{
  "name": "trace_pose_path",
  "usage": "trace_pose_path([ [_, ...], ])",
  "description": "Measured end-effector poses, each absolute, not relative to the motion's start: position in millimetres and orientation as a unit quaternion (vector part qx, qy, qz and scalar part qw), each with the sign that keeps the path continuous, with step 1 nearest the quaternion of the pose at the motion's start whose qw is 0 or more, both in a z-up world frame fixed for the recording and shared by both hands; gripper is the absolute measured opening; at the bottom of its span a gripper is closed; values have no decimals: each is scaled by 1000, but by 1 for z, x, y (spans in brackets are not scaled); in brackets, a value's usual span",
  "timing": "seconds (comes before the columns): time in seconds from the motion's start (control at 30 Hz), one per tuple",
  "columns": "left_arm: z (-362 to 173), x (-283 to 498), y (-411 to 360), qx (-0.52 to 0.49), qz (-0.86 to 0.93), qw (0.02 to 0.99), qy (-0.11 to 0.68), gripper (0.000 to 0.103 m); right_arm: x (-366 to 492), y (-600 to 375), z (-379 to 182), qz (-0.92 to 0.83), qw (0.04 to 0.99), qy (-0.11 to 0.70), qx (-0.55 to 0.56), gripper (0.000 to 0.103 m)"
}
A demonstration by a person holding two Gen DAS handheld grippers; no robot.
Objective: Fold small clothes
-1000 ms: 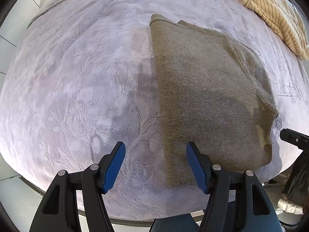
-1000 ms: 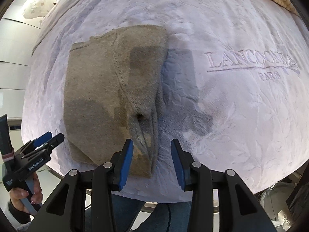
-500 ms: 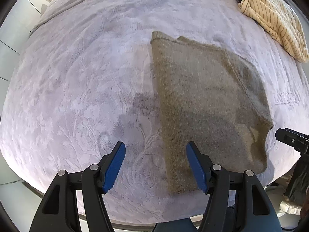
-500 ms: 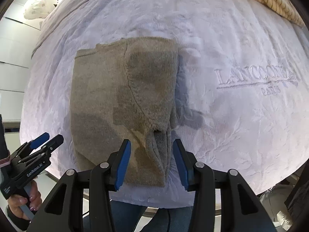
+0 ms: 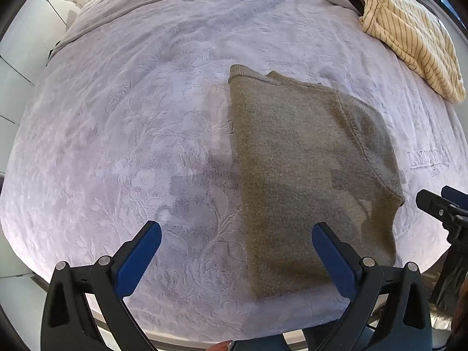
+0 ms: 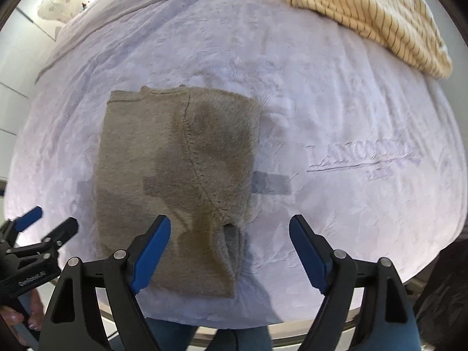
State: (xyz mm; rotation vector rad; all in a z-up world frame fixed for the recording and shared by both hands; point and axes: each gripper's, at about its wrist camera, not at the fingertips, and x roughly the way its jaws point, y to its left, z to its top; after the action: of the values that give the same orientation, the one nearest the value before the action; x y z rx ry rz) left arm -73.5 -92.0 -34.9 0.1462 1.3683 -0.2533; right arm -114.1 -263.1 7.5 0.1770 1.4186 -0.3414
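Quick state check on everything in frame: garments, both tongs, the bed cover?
Olive-brown sweater: folded into a rectangle, lying flat on the blanket, one sleeve end showing at its near right corner.
Striped cream garment: unfolded, bunched in a heap at the far right.
Lavender blanket: spread over the surface, embossed, lettering to the right of the sweater.
Left tongs: open, holding nothing.
Right tongs: open, holding nothing.
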Motion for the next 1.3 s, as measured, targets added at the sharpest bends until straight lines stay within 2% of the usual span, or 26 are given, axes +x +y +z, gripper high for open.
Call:
trace_pose_path([
  [1.3, -28, -72, -88, 73, -104, 771, 624, 103, -116, -262, 13, -178, 746, 638, 76, 87],
])
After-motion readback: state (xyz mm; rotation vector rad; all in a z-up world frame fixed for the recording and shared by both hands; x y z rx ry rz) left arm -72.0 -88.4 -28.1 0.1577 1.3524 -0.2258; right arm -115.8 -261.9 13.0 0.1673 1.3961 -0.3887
